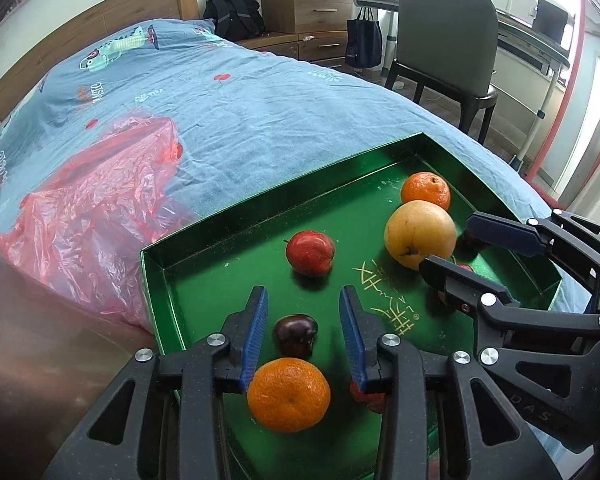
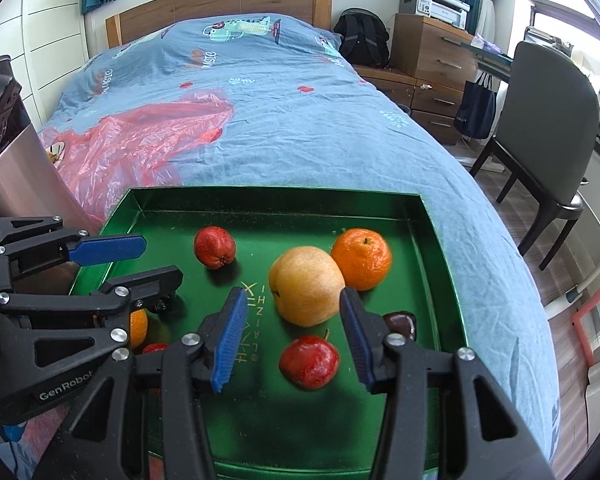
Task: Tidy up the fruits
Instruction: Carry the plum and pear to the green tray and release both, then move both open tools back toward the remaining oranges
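Note:
A green tray [image 1: 280,194] [image 2: 276,189] lies on the bed and holds several fruits. My left gripper [image 1: 304,300] [image 2: 164,260] hangs open over its near left part, above a dark fruit [image 1: 296,336] and an orange [image 1: 288,394] [image 2: 138,328], pads clear of both. A red apple [image 1: 310,252] [image 2: 214,247] lies farther in. My right gripper [image 2: 293,294] [image 1: 450,248] is open above a yellow pear [image 2: 306,292] [image 1: 418,234] and a second red apple [image 2: 310,362], gripping neither. Another orange [image 2: 362,258] [image 1: 425,190] touches the pear. A second dark fruit [image 2: 400,324] sits by the right finger.
A crumpled red plastic bag [image 1: 100,208] [image 2: 148,136] lies on the blue bed cover [image 2: 300,120] left of the tray. A grey chair [image 2: 548,120] and wooden drawers [image 2: 432,56] stand right of the bed. A small red fruit [image 1: 366,394] peeks from under my left finger.

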A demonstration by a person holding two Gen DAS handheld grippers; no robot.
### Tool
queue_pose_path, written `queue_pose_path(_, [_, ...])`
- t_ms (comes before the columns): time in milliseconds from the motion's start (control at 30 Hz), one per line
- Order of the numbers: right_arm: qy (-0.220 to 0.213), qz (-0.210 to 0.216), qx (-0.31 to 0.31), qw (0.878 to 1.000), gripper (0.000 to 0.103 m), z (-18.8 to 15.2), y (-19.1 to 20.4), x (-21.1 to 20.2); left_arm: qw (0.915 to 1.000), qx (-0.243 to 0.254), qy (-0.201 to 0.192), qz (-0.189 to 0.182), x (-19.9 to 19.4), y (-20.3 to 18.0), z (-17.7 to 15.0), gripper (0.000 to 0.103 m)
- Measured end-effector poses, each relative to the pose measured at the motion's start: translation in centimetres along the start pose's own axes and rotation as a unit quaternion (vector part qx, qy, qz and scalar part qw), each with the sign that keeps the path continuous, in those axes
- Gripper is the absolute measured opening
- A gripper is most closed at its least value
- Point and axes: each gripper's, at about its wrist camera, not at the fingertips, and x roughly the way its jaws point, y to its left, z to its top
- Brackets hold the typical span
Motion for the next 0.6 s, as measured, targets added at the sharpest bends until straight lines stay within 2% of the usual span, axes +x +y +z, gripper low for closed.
queue_pose_path(233, [-0.013,-0.006,0.009,1.0,0.071,-0.6,0.3,-3.2,0.9995,0.001,-0.021,-0.022,-3.4,-0.7,-1.8,0.038])
queue_pose_path(467, [-0.018,-0.003,0.011,1.0,0.073,-1.8,2.0,-5.9,0.9985,0.009,-0.048,-0.024,-7.4,-0.9,-4.6,0.041])
queue_pose_path(600, [-0.018,0.004,0.017,1.0,0.074,-2.8,3.2,-7.1,0.9986,0.001,-0.05,-0.018,-9.0,0.1,-6.5,0.043])
